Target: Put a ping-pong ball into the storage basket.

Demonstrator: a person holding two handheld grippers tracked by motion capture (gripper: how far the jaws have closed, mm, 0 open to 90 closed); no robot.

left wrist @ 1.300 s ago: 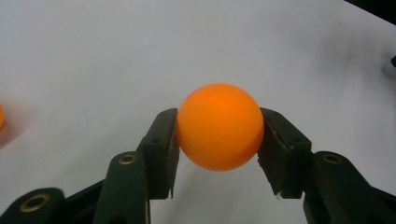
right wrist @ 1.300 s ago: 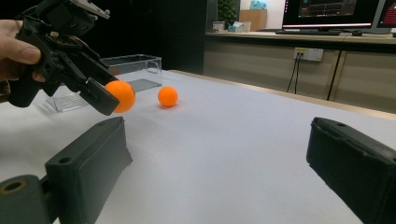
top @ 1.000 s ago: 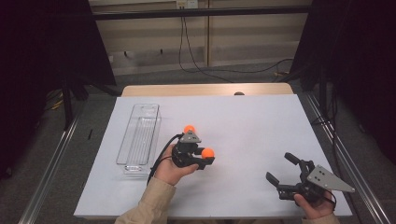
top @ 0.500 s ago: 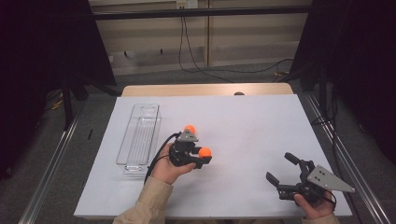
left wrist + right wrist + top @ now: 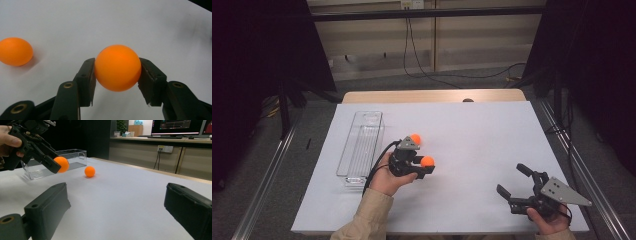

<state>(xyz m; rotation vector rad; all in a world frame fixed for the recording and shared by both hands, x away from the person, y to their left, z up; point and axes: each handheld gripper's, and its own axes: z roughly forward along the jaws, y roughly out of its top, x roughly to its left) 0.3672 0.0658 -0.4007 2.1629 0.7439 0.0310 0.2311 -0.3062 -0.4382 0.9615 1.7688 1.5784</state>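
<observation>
Left gripper (image 5: 428, 165) is clamped on an orange ball (image 5: 117, 67), held above the white table (image 5: 482, 130) (both pads press its sides). Second orange ball (image 5: 415, 138) lies on the table nearby, w/ a clear tray (image 5: 362, 145) just beside. Right gripper (image 5: 512, 180) stands with jaws wide apart, nothing between them.

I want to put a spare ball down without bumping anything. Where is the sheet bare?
Bare: the white sheet between the left gripper and right gripper, and its far right. Crowded: near the clear tray, loose ball and held ball.
</observation>
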